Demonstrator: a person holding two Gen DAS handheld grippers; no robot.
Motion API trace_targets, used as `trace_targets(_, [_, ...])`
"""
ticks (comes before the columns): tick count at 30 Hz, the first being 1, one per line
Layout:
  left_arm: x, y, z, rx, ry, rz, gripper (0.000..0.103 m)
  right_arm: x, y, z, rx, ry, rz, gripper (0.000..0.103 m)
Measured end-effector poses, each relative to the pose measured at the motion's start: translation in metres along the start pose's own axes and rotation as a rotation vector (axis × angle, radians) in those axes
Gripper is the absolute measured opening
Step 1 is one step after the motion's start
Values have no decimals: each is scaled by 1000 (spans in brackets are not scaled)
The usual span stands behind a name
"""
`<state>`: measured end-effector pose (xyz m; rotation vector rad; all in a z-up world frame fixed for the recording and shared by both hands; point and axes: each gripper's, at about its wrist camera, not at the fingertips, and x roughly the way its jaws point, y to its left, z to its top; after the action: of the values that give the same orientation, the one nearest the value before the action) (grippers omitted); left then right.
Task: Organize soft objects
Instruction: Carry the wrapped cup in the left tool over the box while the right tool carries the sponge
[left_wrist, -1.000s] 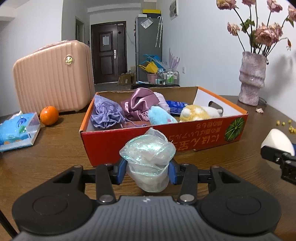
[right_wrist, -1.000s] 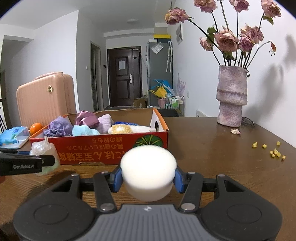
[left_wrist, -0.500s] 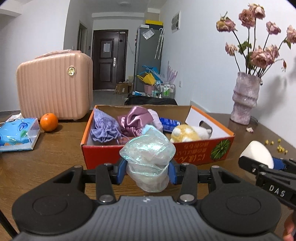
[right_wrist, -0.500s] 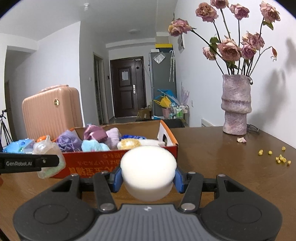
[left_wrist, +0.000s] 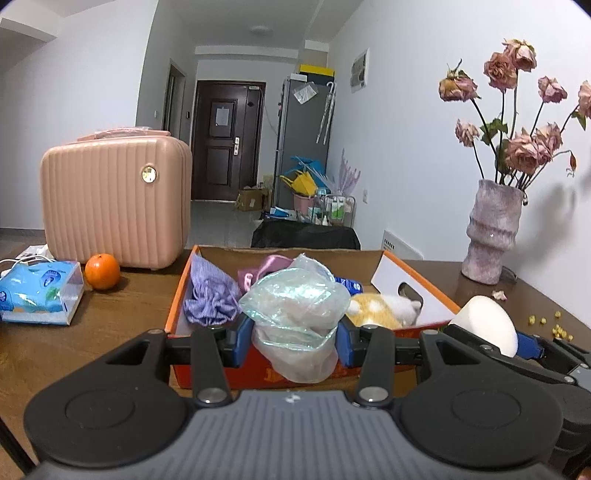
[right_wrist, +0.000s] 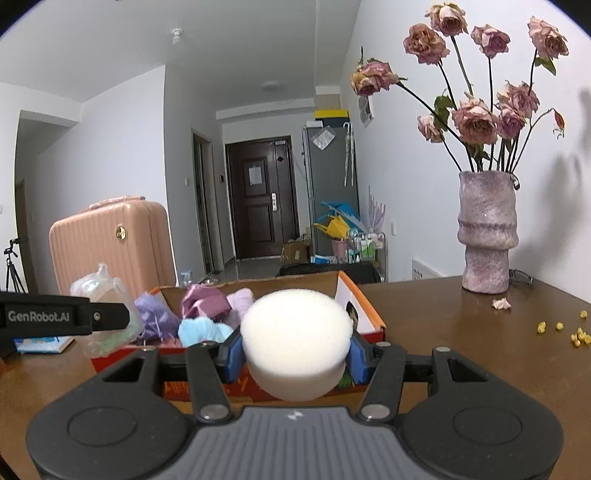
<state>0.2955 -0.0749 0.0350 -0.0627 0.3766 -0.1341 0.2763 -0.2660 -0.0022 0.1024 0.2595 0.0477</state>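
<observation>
My left gripper (left_wrist: 293, 338) is shut on a crumpled clear plastic bag (left_wrist: 295, 314), held above the near wall of the red cardboard box (left_wrist: 258, 369). My right gripper (right_wrist: 295, 360) is shut on a round white sponge (right_wrist: 295, 336), held above the box's near right corner (right_wrist: 373, 325). The box holds a lilac cloth (left_wrist: 210, 299), a pink satin cloth (left_wrist: 258, 271), a light blue plush (right_wrist: 201, 328) and a yellow and white plush (left_wrist: 380, 310). The sponge also shows at the right of the left wrist view (left_wrist: 484, 321). The bag also shows at the left of the right wrist view (right_wrist: 103, 291).
A pink suitcase (left_wrist: 114, 199), an orange (left_wrist: 102, 270) and a blue tissue pack (left_wrist: 37, 295) stand on the brown table (left_wrist: 55, 354) to the left. A vase of dried roses (right_wrist: 487, 236) stands at the far right, with yellow crumbs (right_wrist: 569, 330) near it.
Both grippers have risen and moved forward toward the box, each still holding its object. The bag and the sponge now sit higher against the box.
</observation>
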Motion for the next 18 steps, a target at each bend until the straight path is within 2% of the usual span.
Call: trace_targets(18, [36, 8, 20, -31, -21, 37, 45, 37, 13, 11, -2, -63, -5, 53])
